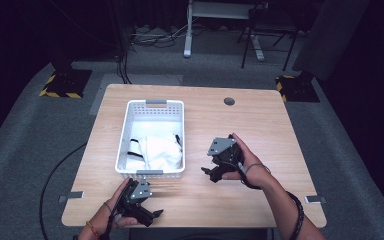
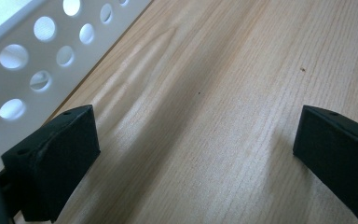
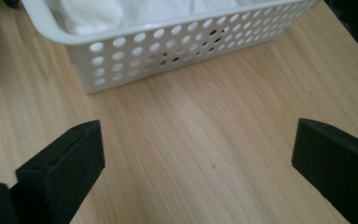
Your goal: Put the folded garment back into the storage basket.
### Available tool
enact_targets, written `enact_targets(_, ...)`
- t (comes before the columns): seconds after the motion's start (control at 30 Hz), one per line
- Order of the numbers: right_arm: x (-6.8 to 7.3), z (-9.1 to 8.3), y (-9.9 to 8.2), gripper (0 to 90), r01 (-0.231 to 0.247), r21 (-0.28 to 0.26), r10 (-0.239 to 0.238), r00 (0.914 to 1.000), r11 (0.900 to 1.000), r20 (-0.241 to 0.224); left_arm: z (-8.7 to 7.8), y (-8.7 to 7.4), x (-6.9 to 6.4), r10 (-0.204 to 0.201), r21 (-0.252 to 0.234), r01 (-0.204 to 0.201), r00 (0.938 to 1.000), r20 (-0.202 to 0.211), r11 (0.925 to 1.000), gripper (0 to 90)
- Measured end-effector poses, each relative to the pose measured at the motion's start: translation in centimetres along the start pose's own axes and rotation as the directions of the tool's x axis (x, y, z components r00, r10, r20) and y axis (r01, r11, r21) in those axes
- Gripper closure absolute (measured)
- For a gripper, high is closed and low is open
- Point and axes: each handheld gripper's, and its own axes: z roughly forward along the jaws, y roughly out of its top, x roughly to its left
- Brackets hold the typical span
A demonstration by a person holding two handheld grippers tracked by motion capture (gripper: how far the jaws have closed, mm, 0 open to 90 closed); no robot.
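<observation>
A white perforated basket (image 1: 126, 132) stands on the wooden table (image 1: 260, 130), left of centre, with white cloth (image 1: 160, 150) bunched inside it. My left gripper (image 1: 155, 214) rests near the table's front edge, just below the basket, open over bare wood (image 2: 196, 126). Its view catches the basket wall (image 2: 32, 56) at upper left. My right gripper (image 1: 207, 172) sits right of the basket, open, with nothing between its jaws (image 3: 198, 149). The basket's holed side (image 3: 168, 46) and cloth (image 3: 121, 11) lie ahead of it.
A dark round grommet hole (image 1: 229, 101) sits near the table's far edge. Grey brackets (image 1: 71, 196) mark the front corners. Bare wood spreads right of the basket. Beyond the table are grey floor, yellow-black striped stand bases (image 1: 62, 85) and furniture legs (image 1: 187, 35).
</observation>
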Motion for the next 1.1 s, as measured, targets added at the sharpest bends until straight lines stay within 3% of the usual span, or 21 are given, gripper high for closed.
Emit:
enact_targets(0.43, 0.1, -0.6, -3.0, 2.6, -0.033, 0.03, 0.032, 0.9994, 0.999, 0.016, 0.0, 0.0, 0.0, 0.002, 0.0, -0.002, 1.0, -0.001, 1.0, 0.2)
enact_targets(0.83, 0.3, -1.1, -5.6, 2.6, -0.026, 0.077, 0.022, 0.9987, 0.9967, 0.045, 0.0, 0.0, 0.0, 0.001, 0.0, -0.001, 1.0, -0.002, 1.0, 0.3)
enact_targets(1.1, 0.4, -1.5, -7.2, 2.6, -0.055, 0.09, 0.051, 0.9976, 0.9944, 0.047, 0.0, 0.0, 0.0, 0.001, 0.0, -0.001, 1.0, -0.001, 1.0, 0.3)
